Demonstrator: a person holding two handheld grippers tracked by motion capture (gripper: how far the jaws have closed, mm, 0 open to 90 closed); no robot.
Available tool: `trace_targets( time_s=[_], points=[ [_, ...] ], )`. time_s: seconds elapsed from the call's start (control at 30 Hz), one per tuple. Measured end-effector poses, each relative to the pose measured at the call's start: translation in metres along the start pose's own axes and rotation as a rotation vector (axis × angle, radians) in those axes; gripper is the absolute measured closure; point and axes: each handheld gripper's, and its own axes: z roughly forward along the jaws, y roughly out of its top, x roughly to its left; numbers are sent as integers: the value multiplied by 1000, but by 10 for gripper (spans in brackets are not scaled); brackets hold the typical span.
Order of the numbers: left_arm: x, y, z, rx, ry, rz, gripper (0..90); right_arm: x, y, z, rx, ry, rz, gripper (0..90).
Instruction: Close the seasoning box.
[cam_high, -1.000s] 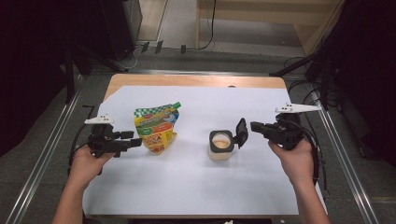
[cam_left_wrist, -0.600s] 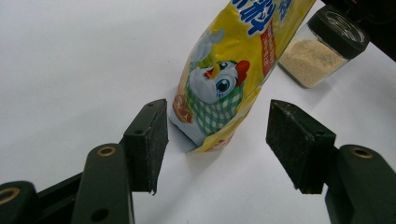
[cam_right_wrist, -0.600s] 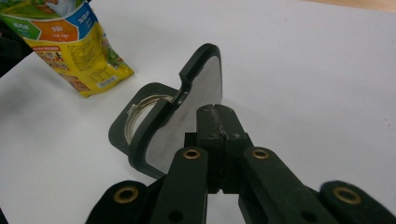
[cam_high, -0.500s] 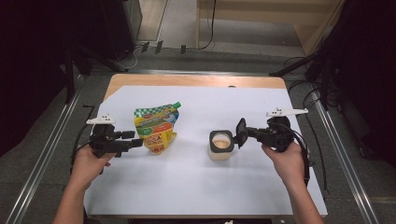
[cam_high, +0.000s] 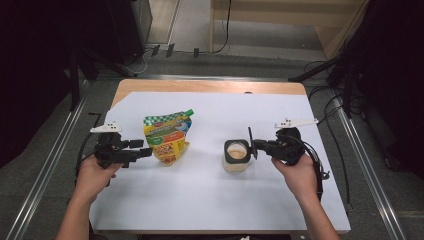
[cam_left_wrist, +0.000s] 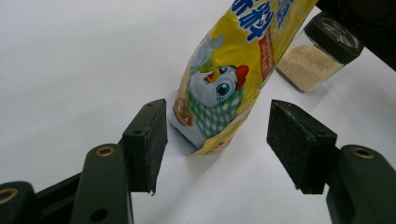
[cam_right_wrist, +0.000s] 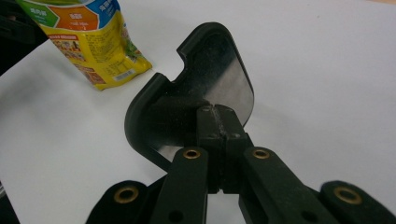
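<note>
A yellow and green seasoning pouch (cam_high: 167, 137) stands left of centre on the white sheet. My left gripper (cam_high: 142, 148) is level just left of it, open; the pouch's lower corner (cam_left_wrist: 219, 107) sits between the jaws, clear of both pads. A square glass jar (cam_high: 236, 159) of beige powder with a black rim stands right of centre. My right gripper (cam_high: 256, 146) is shut on a black lid (cam_high: 249, 143) that stands on edge at the jar's right rim. The jaws (cam_right_wrist: 218, 114) pinch the lid (cam_right_wrist: 205, 70) at its edge. I cannot tell if the lid is hinged.
The white sheet (cam_high: 210, 200) covers a wooden table (cam_high: 200, 86). Metal rails (cam_high: 372, 180) run along both sides, and cables (cam_high: 320, 95) trail off the right edge. The pouch (cam_right_wrist: 88, 37) is far from the right gripper.
The right gripper has moved left and down with the lid, up against the jar's right rim. The left gripper and the pouch have stayed put.
</note>
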Motion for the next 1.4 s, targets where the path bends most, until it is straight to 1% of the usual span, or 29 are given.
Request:
trace_targets(
  time_s=[0.17,0.3,0.6,0.77,0.87,0.97,1.07,1.13,1.23,1.3,1.4],
  points=[
    [0,0,0,0,2,3,387,6,0,6,10,9,-15,900],
    [-1,0,0,-1,2,5,388,12,-2,15,28,26,-46,900],
    [0,0,0,4,2,4,385,23,-5,31,78,34,-73,900],
    [0,0,0,0,4,2,381,25,-6,34,85,37,-79,900],
    [0,-1,0,3,5,4,381,26,-6,35,81,38,-89,886],
    [0,-1,0,6,6,6,380,25,-6,33,65,42,-91,846],
    [0,-1,0,7,7,7,379,23,-4,28,49,32,-95,807],
    [0,-1,0,8,11,6,378,20,-4,25,28,29,-95,774],
    [0,-1,0,11,12,7,378,14,-3,19,2,17,-92,695],
    [0,-1,0,11,12,7,377,9,-4,15,-15,6,-97,673],
    [0,-1,0,11,15,11,377,2,-4,9,-38,-2,-86,634]
  ],
)
